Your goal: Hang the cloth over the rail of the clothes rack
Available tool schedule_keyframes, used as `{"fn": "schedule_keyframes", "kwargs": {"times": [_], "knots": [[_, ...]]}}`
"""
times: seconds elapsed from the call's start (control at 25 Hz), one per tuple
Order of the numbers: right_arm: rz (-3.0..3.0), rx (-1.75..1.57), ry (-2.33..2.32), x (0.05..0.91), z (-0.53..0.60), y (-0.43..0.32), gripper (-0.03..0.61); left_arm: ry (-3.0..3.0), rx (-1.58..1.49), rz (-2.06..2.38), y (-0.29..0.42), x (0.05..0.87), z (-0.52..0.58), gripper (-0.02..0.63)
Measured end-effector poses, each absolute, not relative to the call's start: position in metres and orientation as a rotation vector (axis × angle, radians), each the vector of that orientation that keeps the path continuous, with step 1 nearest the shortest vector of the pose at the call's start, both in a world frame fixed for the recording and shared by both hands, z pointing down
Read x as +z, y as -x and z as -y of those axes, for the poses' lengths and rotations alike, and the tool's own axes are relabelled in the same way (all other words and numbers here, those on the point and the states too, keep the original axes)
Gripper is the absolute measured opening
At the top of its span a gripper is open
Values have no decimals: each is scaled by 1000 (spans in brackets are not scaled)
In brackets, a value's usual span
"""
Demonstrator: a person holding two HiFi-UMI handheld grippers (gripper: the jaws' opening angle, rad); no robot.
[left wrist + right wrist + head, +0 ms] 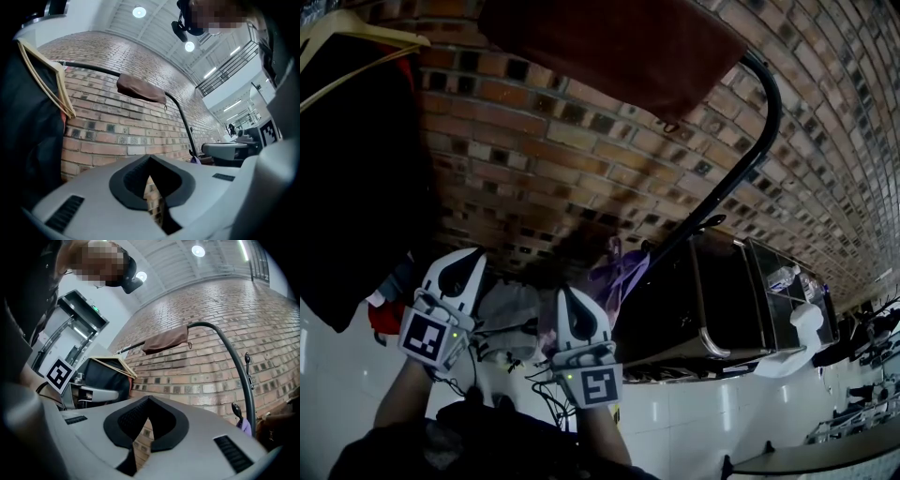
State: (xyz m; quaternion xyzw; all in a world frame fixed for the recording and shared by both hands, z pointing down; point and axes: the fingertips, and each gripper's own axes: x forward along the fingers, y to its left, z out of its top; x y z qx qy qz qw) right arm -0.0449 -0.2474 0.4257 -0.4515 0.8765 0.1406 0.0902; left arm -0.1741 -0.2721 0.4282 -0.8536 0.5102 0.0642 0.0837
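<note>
A brown cloth [619, 47] hangs folded over the black rail [769, 103] of the clothes rack, in front of a brick wall. The left gripper view shows the same cloth [140, 89] on the rail [89, 69], and so does the right gripper view, with the cloth [166, 340] and the rail [206, 325]. Both grippers are low, well below the cloth, held close to the person's body. My left gripper [453, 272] is shut with nothing in it. My right gripper [575, 314] is shut and holds nothing as well.
A dark garment on a wooden hanger [356, 37] hangs at the rack's left end. A purple item [619, 272] hangs low on the rack's upright. A dark cabinet [722, 300] stands to the right. White floor tiles [337, 394] lie below.
</note>
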Motion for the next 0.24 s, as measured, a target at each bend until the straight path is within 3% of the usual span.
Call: {"fn": "schedule_keyframes", "kwargs": {"times": [0.24], "knots": [[-2544, 385, 1372, 422, 244, 24, 23, 2583, 176, -1489, 165, 430, 266, 18]]}}
